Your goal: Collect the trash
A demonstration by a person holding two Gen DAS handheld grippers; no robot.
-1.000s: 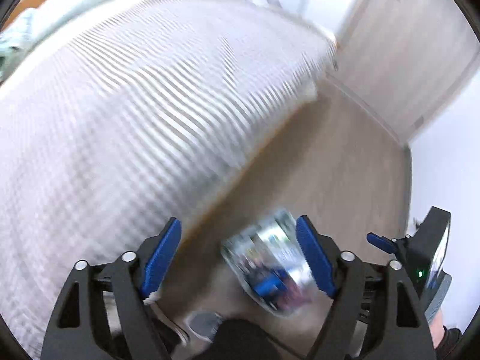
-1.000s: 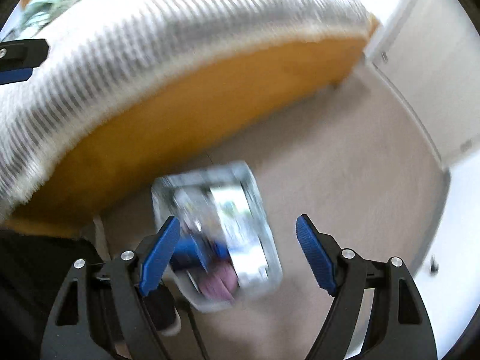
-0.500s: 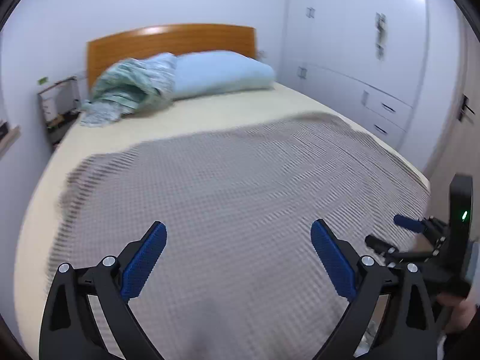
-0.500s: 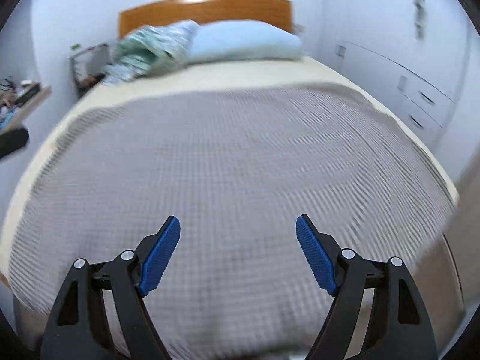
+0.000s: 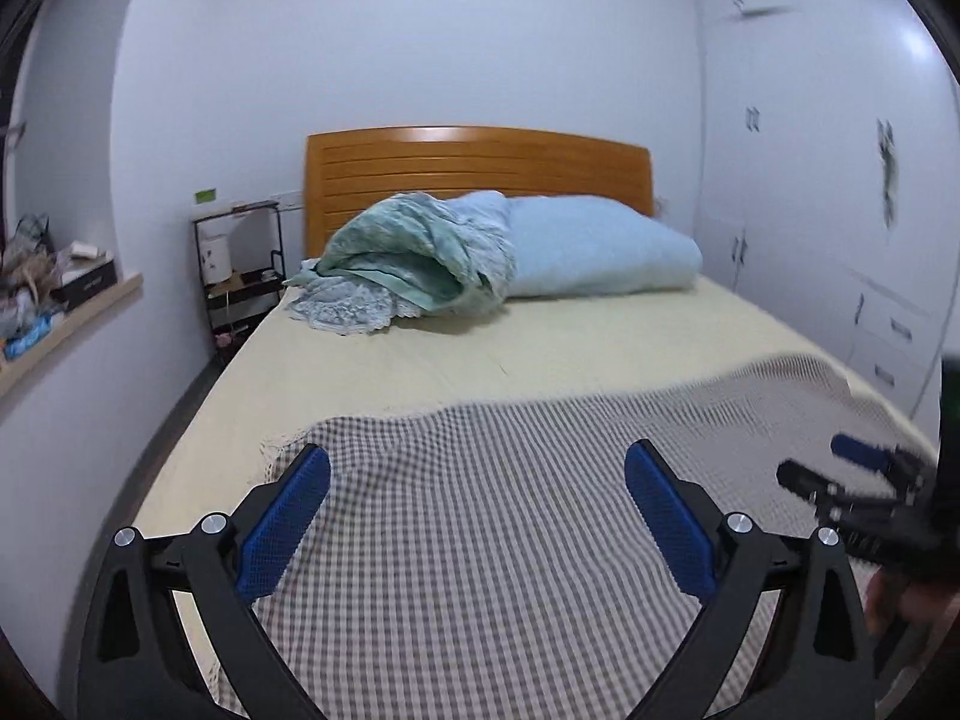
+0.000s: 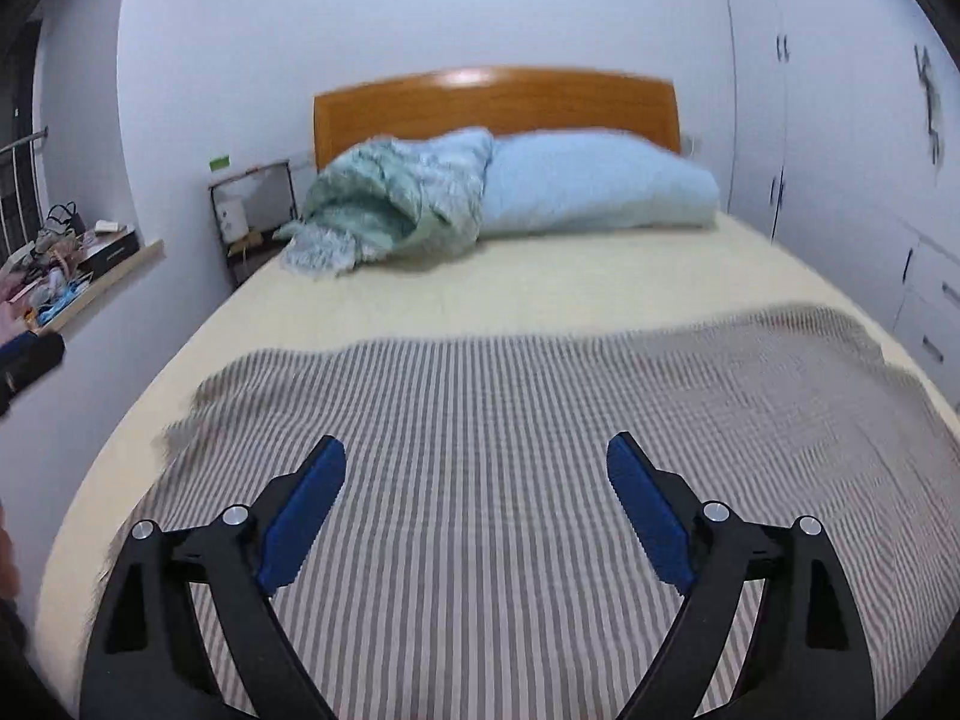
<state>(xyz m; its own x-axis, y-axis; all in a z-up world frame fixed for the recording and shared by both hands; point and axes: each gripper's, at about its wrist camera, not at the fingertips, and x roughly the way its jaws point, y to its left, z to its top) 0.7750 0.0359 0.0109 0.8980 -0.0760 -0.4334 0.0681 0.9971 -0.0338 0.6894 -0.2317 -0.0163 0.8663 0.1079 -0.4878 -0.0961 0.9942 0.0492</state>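
My left gripper (image 5: 477, 456) hangs open over the grey checked blanket (image 5: 510, 540) at the foot of the bed, nothing between its blue pads. My right gripper (image 6: 476, 444) is over the same blanket (image 6: 540, 420) with its jaws opening, and nothing is between them either. In the left wrist view the right gripper (image 5: 864, 480) shows blurred at the right edge. The left hand's dark sleeve (image 6: 30, 360) shows at the left edge of the right wrist view. No loose trash or bin shows in either view.
The bed's yellow sheet (image 5: 540, 354) carries a blue pillow (image 5: 600, 252) and a crumpled green quilt (image 5: 414, 258) against the wooden headboard (image 5: 474, 162). A black bedside rack (image 5: 240, 276) stands at the left, near a cluttered sill (image 5: 54, 294). White wardrobe doors (image 5: 840, 210) line the right.
Both grippers swung up from the floor, where a clear bin of trash lay under them, to face the bed. The bin has left the views. Both pairs of jaws stand wider.
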